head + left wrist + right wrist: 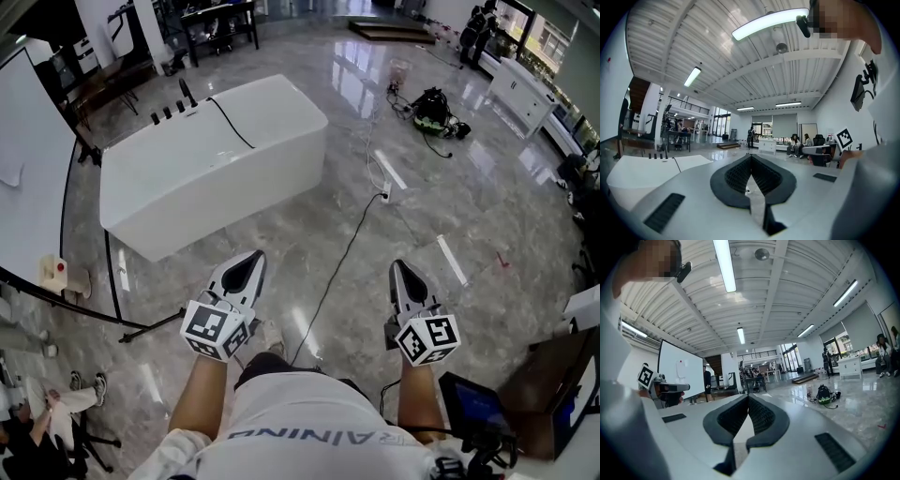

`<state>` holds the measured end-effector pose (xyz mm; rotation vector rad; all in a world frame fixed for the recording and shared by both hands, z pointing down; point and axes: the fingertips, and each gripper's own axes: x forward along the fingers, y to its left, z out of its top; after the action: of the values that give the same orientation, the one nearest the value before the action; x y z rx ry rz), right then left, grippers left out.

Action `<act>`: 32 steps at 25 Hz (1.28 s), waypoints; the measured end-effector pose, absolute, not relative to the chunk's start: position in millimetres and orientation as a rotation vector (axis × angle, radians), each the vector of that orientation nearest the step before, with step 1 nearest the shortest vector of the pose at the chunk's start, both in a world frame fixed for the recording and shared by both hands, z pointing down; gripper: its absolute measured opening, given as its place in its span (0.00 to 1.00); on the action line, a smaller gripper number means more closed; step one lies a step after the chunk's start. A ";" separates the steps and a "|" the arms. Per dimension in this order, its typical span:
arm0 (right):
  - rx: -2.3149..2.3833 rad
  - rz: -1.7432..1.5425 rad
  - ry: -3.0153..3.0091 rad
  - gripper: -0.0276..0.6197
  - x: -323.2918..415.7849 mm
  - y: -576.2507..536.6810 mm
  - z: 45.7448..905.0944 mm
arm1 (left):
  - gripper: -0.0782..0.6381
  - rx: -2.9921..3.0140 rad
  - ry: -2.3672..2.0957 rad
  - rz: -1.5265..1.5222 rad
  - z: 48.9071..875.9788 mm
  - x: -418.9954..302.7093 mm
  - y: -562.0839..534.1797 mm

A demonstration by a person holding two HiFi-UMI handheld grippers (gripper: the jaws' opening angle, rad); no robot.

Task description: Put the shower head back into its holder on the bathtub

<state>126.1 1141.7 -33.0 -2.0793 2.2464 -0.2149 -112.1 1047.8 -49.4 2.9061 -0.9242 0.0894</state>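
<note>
The white bathtub (211, 178) stands on the floor ahead and to the left, well beyond both grippers. Along its far rim are black tap knobs (167, 113) and a slim black piece (187, 92) that looks like the shower head; whether it sits in a holder I cannot tell. A black hose (234, 125) runs across the tub's top. My left gripper (252, 257) and right gripper (401, 266) are held level over the floor, both shut and with nothing in them. The left gripper view shows the bathtub (642, 171) low at the left.
A black cable (345, 251) crosses the floor between the grippers. A whiteboard (33, 178) on a stand is at the left, with a seated person below it. A black bag (433, 111) lies far right. A laptop (478, 403) sits near right.
</note>
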 end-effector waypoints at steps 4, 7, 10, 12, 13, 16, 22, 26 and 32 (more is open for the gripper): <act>-2.100 -0.231 2.253 0.06 119.1 1086.5 -27.9 | 0.13 2.876 -0.922 0.076 -40.4 -121.8 987.3; -2.114 -0.241 2.251 0.06 112.9 1043.5 -31.4 | 0.13 2.869 -0.918 0.074 -41.0 -129.5 943.0; -2.113 -0.247 2.268 0.06 99.6 997.5 -38.4 | 0.13 2.875 -0.923 0.077 -47.5 -140.8 899.2; -2.111 -0.242 2.282 0.06 85.9 965.8 -42.4 | 0.13 2.876 -0.923 0.084 -47.9 -153.1 870.5; -2.111 -0.236 2.287 0.06 78.3 950.5 -44.0 | 0.13 2.878 -0.920 0.092 -46.5 -160.7 857.4; -2.108 -0.217 2.289 0.06 59.8 910.9 -45.7 | 0.13 2.896 -0.901 0.114 -40.9 -183.0 826.9; -2.058 -0.232 2.357 0.06 33.7 857.6 -41.5 | 0.13 2.876 -0.920 0.092 -37.6 -203.4 784.4; -2.035 -0.239 2.390 0.06 28.5 829.7 -41.4 | 0.13 2.857 -0.931 0.099 -32.2 -204.7 765.7; -1.966 -0.249 2.427 0.06 36.3 773.0 -32.4 | 0.13 2.835 -0.984 0.125 -23.4 -197.7 727.7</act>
<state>36.3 773.0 -32.4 -1.9659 2.4269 -0.2494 -197.7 727.7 -23.4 2.8355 -0.9837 0.1251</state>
